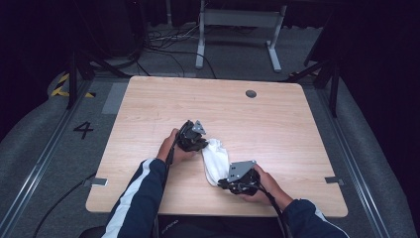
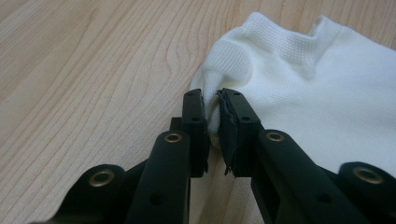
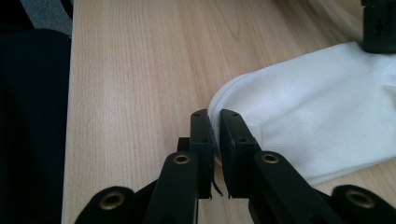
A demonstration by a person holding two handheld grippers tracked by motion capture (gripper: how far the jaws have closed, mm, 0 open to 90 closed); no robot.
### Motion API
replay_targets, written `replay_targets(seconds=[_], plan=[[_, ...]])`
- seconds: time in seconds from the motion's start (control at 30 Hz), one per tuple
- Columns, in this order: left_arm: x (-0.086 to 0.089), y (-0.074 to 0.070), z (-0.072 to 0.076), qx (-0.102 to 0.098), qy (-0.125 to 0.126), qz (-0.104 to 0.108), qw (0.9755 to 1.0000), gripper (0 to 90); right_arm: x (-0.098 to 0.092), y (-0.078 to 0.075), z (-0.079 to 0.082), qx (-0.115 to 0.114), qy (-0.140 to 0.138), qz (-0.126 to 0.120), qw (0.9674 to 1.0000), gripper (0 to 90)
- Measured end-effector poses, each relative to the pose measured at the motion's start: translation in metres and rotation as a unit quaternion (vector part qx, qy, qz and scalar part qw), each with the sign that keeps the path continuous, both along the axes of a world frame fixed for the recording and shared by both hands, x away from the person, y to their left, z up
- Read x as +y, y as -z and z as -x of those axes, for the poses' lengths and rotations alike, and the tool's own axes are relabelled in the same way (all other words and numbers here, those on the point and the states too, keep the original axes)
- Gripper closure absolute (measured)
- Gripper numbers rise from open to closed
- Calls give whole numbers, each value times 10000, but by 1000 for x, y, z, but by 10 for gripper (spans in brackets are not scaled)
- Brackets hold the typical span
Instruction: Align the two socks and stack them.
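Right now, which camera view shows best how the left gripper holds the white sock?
The left gripper view: the left gripper has its jaws shut on a fold of the white sock. The high view shows it small, at the sock's far end. The right gripper view shows a corner of it.

left gripper jaws clamped, right gripper jaws clamped

- The left gripper has its two black fingers closed on a fold at the edge of a white sock.
- The sock lies on the light wooden worktop, its ribbed cuff nearest the pinch.
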State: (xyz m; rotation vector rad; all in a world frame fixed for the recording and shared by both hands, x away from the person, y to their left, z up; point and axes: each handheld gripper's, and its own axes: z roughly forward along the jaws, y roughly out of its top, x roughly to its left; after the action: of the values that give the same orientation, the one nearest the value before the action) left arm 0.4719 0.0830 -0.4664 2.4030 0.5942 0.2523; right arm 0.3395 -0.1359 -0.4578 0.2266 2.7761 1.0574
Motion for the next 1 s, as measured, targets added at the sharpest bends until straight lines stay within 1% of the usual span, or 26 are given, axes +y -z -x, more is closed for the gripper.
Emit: replay_targets(seconds=[0.07,0.1,0.13,0.17,0.2,0.23,0.27,0.3,0.37,0.4,0.43,0.47,0.5,0.53,0.57,0.6,0.63,0.67,0.7,0.73,0.8,0.83,0.87,0.93,0.97,1.0], plan=[[2,0,-1,-14,-23,-5,10000,772,1,1,1,17,-13,19,10000,816],[2,-1,-1,-38,-138,-1,9999,732,0,1,0,53,-21,-19,10000,793],[3,-1,-1,-60,-192,-38,9998,670,-1,1,0,86,6,-60,9999,738],[3,-3,-1,-54,-326,10,9995,620,-2,0,0,87,31,-87,9999,687],[4,-6,-1,-95,-391,62,9992,554,-3,-1,0,50,89,-128,9999,672],[5,-9,1,-95,-447,111,9989,492,-5,-6,1,-5,84,-195,9998,630],[6,-14,4,-120,-461,221,9986,467,-7,-9,2,-44,56,-262,9996,614],[7,-19,9,-166,-420,321,9985,452,-9,-15,2,-117,126,-327,9993,599],[7,-28,23,-263,-284,487,9981,400,-17,-27,1,-280,311,-528,9977,592],[6,-31,33,-296,-179,493,9982,404,-21,-31,-1,-342,413,-598,9968,591],[6,-31,33,-296,-179,493,9982,403,-21,-31,-1,-342,413,-598,9968,591],[4,-31,42,-342,-43,499,9982,403,-26,-33,-4,-353,551,-659,9957,594],[2,-31,50,-331,70,462,9984,412,-30,-34,-9,-357,710,-681,9945,596],[-2,-29,58,-351,179,376,9985,431,-33,-34,-13,-394,854,-681,9932,600],[-4,-27,63,-317,290,372,9984,456,-36,-33,-19,-412,976,-657,9922,599],[-6,-25,67,-222,339,409,9983,496,-37,-32,-24,-451,1048,-626,9915,599],[-9,-22,72,-112,507,405,9978,534,-37,-31,-28,-454,1109,-621,9909,600],[-12,-20,76,-95,563,360,9977,557,-37,-30,-37,-463,1232,-585,9896,600],[-16,-17,82,-112,696,287,9971,560,-36,-29,-42,-463,1270,-559,9892,598],[-18,-15,85,-39,776,296,9965,570,-34,-28,-50,-444,1329,-569,9885,596],[-23,-12,91,-10,876,251,9958,575,-30,-24,-61,-325,1373,-594,9882,590],[-25,-10,92,-12,949,204,9953,575,-27,-22,-67,-306,1354,-548,9888,586],[-27,-8,94,29,1016,220,9946,575,-23,-20,-72,-320,1381,-489,9887,578],[-29,-4,95,-1,1104,68,9939,573,-17,-17,-80,-170,1358,-479,9894,568],[-29,1,95,123,1114,143,9936,568,-14,-16,-83,-191,1385,-435,9892,567],[-28,2,94,163,1166,187,9929,573,-10,-14,-86,-208,1440,-399,9886,556]])
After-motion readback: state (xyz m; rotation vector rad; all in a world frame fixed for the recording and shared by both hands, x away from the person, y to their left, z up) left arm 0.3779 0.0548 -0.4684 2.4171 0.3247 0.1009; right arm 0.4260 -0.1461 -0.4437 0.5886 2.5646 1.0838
